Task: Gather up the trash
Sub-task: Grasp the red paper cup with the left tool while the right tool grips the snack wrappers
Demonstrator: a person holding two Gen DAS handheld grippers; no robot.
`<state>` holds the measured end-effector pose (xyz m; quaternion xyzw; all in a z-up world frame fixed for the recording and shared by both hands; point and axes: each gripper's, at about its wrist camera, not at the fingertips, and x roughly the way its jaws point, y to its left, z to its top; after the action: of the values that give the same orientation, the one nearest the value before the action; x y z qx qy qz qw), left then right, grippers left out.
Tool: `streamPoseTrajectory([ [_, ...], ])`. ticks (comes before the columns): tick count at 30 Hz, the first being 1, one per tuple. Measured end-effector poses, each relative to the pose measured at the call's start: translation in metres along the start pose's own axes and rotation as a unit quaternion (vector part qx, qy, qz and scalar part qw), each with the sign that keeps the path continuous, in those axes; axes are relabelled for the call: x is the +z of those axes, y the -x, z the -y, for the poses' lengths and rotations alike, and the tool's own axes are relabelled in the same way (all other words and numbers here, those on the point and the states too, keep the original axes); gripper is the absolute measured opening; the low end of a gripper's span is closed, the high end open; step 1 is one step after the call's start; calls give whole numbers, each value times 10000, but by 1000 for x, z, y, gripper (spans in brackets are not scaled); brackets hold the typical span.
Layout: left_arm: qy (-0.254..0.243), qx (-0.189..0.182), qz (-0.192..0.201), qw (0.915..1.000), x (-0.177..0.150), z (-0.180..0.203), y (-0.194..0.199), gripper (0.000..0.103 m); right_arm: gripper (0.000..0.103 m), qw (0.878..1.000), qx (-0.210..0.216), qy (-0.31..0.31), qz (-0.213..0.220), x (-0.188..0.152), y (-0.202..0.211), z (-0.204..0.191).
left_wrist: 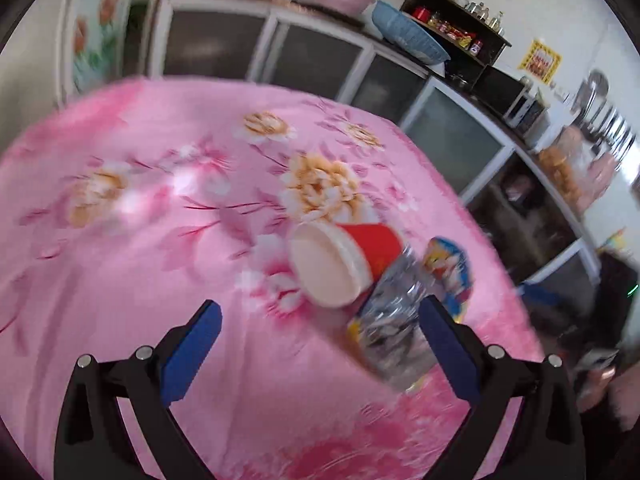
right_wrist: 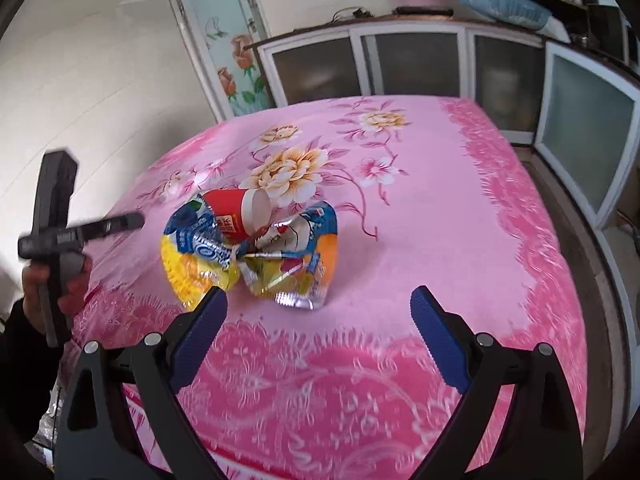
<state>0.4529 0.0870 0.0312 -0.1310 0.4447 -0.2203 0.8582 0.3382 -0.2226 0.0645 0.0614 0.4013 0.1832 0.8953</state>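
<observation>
A red paper cup (right_wrist: 236, 214) lies on its side on the pink flowered blanket (right_wrist: 420, 208), resting on crumpled snack bags (right_wrist: 256, 256) coloured blue, yellow and silver. My right gripper (right_wrist: 318, 312) is open, hovering just in front of the bags with nothing between its fingers. In the left wrist view the same cup (left_wrist: 340, 264) shows its white mouth, with a silver bag (left_wrist: 392, 328) beside it. My left gripper (left_wrist: 320, 328) is open; its right finger (left_wrist: 444, 340) is close against the silver bag. The left gripper also appears in the right wrist view (right_wrist: 96, 228), held by a hand.
White cabinets with frosted doors (right_wrist: 420, 64) run along the far and right sides of the bed. A blue basket (left_wrist: 408, 36) and a dark shelf of jars (left_wrist: 456, 20) stand on top. The blanket's right edge (right_wrist: 532, 240) drops to a narrow floor gap.
</observation>
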Motion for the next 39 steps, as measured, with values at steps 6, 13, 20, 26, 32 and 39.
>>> streamPoseTrajectory([
  [6,664,-841,-584,9925,32,-20,-31,95,89,9996,222,-169,-46,10,-14,6],
  [13,1009,-1190,-980,9829,33,-23,-61,95,89,9991,355,-107,-209,17,-30,7],
  [20,1071,-1272,-1138,9795,41,-16,-80,95,88,9979,553,-141,-316,25,-47,7],
  [26,1239,-1437,-1333,9727,49,-11,-102,95,88,9968,639,-16,-481,26,-60,0],
  [32,1295,-1515,-1536,9678,60,-6,-124,95,83,9955,637,155,-687,27,-74,-8],
  [39,1328,-1507,-1636,9659,58,-4,-138,66,54,9933,577,299,-954,26,-86,-13],
])
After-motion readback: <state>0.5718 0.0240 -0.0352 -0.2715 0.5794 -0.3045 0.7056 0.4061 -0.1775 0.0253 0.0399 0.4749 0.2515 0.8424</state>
